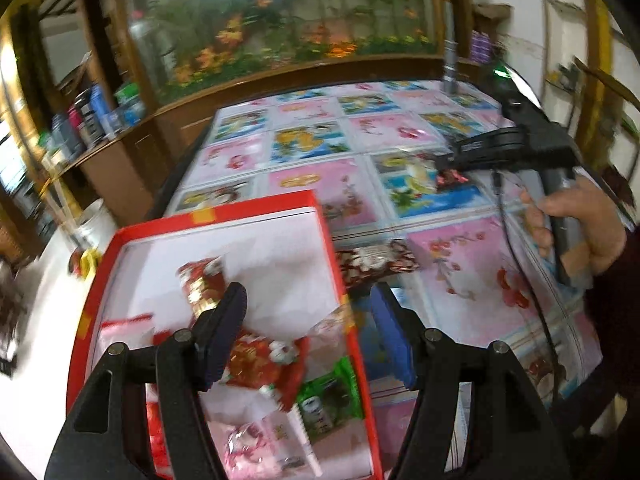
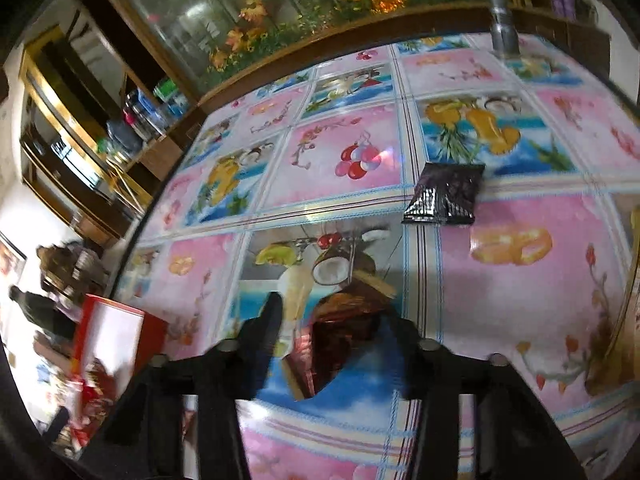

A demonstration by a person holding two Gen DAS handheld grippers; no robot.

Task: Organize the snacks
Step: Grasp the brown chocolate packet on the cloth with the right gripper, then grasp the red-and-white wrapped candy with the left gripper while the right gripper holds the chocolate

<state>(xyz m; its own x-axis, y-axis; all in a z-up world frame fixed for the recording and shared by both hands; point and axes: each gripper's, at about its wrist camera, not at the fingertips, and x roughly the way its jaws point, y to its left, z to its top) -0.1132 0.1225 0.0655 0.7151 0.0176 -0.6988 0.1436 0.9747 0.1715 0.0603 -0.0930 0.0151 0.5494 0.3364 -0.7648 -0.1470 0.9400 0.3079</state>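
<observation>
Your right gripper point(image 2: 332, 320) has a dark red snack packet point(image 2: 340, 332) between its jaws, apparently pinched near the table's point(image 2: 520, 320) near edge; a shallow hold on crinkly foil could slip when lifted. Its long axis seems to run away from you, though blur hides it. Your left gripper point(image 1: 308, 320) hangs half-open, empty, over the red box's point(image 1: 256, 208) right wall; it could knock it

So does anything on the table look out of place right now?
Two packets are outside the red box: a dark packet alone mid-table, and a brown packet beside the box's right wall. Nothing looks spilled or damaged.
</observation>
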